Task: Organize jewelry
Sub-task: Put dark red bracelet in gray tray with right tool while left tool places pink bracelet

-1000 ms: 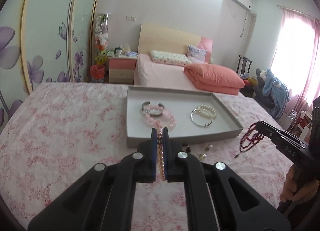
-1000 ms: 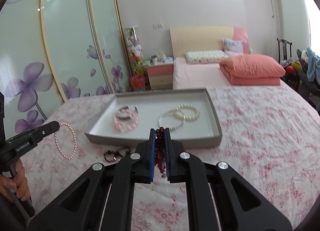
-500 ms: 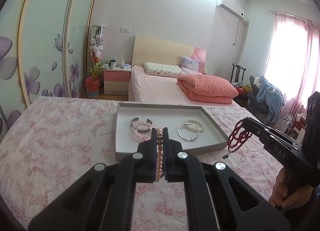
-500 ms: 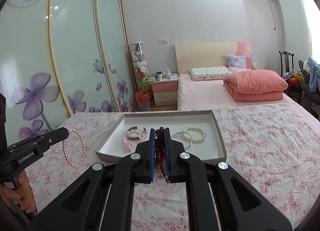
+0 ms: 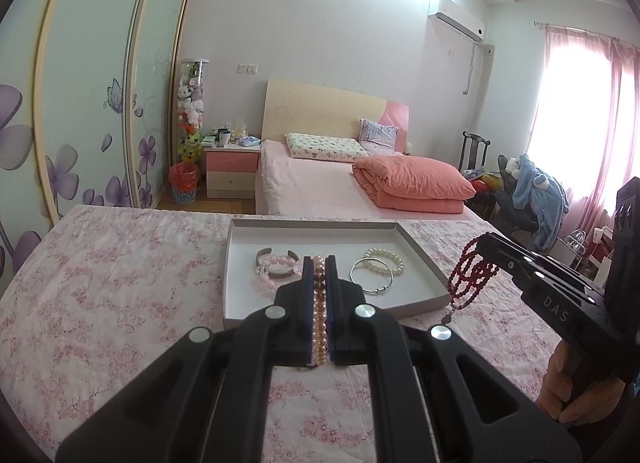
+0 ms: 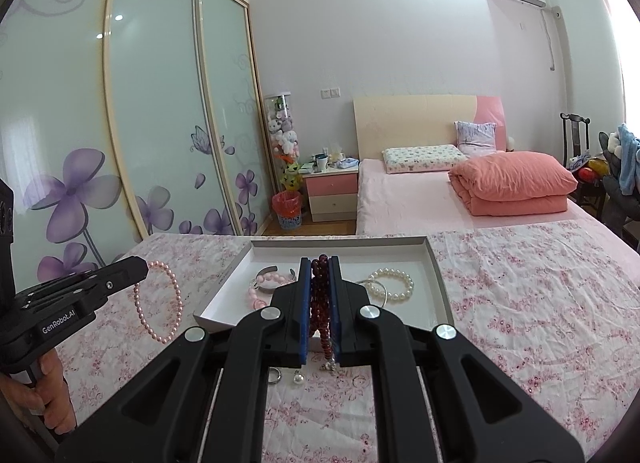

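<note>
My left gripper (image 5: 319, 263) is shut on a pink pearl bracelet (image 5: 319, 311), held above the bed in front of the grey tray (image 5: 424, 259); the bracelet hangs as a loop in the right wrist view (image 6: 158, 303). My right gripper (image 6: 320, 263) is shut on a dark red bead string (image 6: 320, 303), which dangles at the right in the left wrist view (image 5: 470, 279). The tray (image 6: 438, 275) holds a pink bead bracelet with a metal cuff (image 5: 276, 267), a white pearl bracelet (image 5: 384, 257) and a silver bangle (image 5: 370, 279).
The tray lies on a pink floral bedspread (image 5: 100, 303). Small rings and earrings (image 6: 286, 377) lie on the spread in front of the tray. Behind are another bed (image 5: 320, 187), a nightstand (image 5: 230, 167) and a floral wardrobe (image 5: 80, 103).
Both grippers have risen and drawn back from the tray with their jewelry, so the tray looks smaller and farther. Both stayed shut.
</note>
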`<control>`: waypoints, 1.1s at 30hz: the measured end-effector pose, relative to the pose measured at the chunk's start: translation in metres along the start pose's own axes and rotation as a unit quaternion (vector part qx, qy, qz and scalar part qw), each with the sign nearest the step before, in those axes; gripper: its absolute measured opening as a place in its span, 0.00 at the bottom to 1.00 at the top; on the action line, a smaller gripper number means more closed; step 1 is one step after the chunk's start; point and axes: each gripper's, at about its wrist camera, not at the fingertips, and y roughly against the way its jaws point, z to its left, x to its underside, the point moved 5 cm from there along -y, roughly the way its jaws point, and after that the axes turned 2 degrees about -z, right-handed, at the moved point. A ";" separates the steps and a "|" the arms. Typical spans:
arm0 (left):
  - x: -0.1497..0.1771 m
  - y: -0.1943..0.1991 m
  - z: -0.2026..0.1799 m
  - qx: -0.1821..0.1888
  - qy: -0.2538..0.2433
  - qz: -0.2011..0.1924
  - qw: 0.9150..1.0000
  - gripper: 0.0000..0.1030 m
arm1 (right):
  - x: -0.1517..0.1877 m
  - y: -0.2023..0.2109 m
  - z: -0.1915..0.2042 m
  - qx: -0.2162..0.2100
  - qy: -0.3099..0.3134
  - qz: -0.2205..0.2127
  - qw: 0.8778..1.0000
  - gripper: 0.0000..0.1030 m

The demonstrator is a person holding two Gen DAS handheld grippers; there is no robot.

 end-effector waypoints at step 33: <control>-0.030 -0.191 0.023 -0.010 0.020 0.073 0.997 0.06 | -0.012 -0.169 -0.046 0.007 -0.048 0.081 0.996 0.11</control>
